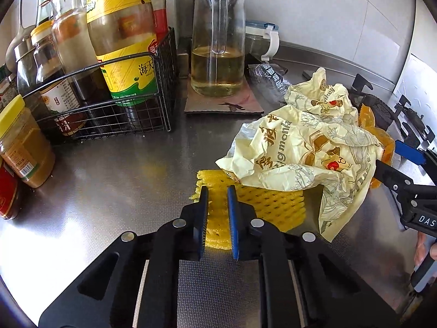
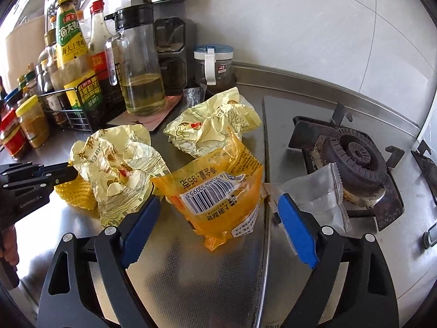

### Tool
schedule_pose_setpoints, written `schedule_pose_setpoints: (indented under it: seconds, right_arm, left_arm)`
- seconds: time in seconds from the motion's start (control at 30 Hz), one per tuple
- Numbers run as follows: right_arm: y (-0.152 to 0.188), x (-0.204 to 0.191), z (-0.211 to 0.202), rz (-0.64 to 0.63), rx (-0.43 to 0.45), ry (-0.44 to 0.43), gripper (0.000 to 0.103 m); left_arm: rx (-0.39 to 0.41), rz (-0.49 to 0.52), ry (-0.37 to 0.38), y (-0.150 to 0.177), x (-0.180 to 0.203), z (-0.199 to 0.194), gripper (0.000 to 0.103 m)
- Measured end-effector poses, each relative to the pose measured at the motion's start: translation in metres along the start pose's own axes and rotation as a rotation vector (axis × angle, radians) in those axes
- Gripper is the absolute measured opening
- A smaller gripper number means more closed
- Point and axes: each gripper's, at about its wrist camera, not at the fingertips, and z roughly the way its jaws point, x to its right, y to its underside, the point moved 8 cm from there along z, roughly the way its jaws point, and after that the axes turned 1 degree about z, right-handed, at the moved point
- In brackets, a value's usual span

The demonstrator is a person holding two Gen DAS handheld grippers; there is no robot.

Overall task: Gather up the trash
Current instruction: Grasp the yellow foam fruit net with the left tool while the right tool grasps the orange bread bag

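On the steel counter [image 1: 109, 169], near its middle, the litter lies bunched — a yellow foam net [image 1: 262, 205], two crumpled cream wrappers [image 2: 120, 164] and an orange packet [image 2: 218, 199], with a clear sachet [image 2: 319, 191] against the hob. The left gripper [image 1: 217, 191] is pinched on the net's edge; the right gripper [image 2: 218, 207] stands spread around the orange packet, not pressing it. Picking up is underway; next, I judge, the right must close and both lift. Sauce bottles in a wire basket [image 1: 161, 93] and an oil jug [image 1: 217, 54] line the tiled back wall.
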Motion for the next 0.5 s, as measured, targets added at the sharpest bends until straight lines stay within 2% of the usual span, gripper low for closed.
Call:
schedule_pose_setpoints:
  seconds: [0.03,0.07,0.1,0.2,0.3,0.5]
  right_arm:
    - [0.001,0.0,0.002,0.001,-0.003,0.005,0.065]
    - [0.003,0.001,0.006,0.013,-0.024,-0.009,0.042]
    - [0.005,0.002,0.009,0.023,-0.043,-0.021,0.033]
    - [0.007,0.003,0.008,0.019,-0.043,-0.019,0.017]
    - [0.008,0.005,0.0,0.026,-0.031,-0.032,0.011]
    - [0.004,0.013,-0.035,0.038,0.032,-0.032,0.007]
  left_arm:
    - [0.001,0.001,0.003,0.0,0.0,0.0,0.01]
    - [0.003,0.002,0.006,0.0,0.0,0.0,0.009]
    - [0.006,0.003,0.006,0.0,0.0,0.0,0.009]
    - [0.01,0.007,0.011,0.0,0.001,-0.001,0.008]
    - [0.03,0.019,0.016,0.0,0.003,-0.007,0.007]
    - [0.089,0.034,-0.002,-0.003,0.007,-0.041,0.007]
